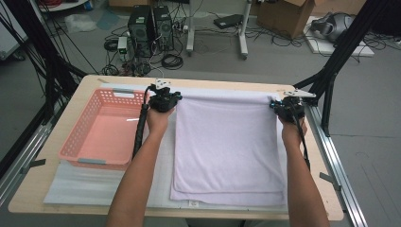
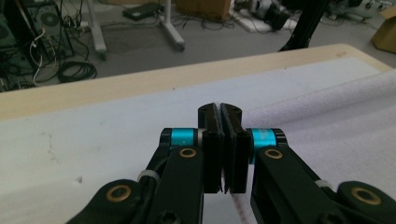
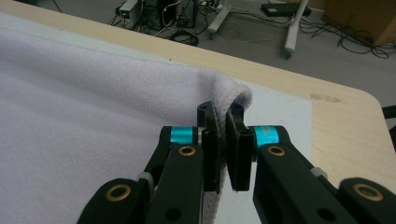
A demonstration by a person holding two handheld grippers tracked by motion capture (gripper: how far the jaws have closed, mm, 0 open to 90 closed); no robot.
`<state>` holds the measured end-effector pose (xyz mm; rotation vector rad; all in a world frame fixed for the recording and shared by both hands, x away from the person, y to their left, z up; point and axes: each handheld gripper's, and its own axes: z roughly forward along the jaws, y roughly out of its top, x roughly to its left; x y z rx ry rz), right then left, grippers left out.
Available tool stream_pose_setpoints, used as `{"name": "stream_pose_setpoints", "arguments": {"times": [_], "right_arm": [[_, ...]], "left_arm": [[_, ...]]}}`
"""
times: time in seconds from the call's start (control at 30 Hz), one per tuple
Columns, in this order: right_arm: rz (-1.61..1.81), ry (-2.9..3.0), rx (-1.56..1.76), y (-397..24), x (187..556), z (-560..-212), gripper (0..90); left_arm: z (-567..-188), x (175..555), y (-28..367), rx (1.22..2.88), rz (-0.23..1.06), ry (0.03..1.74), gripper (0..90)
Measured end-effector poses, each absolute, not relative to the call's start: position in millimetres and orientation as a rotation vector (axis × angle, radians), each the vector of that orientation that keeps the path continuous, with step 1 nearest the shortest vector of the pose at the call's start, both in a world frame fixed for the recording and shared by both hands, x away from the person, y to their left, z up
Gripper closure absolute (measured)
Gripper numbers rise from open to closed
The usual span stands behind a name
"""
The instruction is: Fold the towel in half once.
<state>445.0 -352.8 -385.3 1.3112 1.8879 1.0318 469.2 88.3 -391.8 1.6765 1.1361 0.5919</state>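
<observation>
While pinched shut, left tool and right tool on towel corners.

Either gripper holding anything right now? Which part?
Both hold the towel. The left gripper pinches its far left corner edge; the right gripper pinches its far right corner, where the cloth folds over the jaws.

Both arms are showing bare, with no sleeves. The left gripper is looking black, with bright blue rings beside its jaws and gold screws on its arms. The right gripper is looking the same. A black cable is trailing from each gripper.
</observation>
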Motion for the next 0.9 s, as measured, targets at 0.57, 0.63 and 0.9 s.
{"name": "stream_pose_setpoints", "arguments": {"times": [0.57,0.63,0.9], "right_arm": [[1.057,1.942,1.433,-371,419,-384,57.0],[1.066,1.956,1.436,-375,410,-384,55.7],[1.059,2.022,1.429,-383,368,-388,53.3]], "left_arm": [[-409,433,86,1.702,0.405,1.124,46.7],[-411,422,85,1.684,0.417,1.094,45.1],[-418,373,79,1.702,0.380,1.001,44.6]]}}
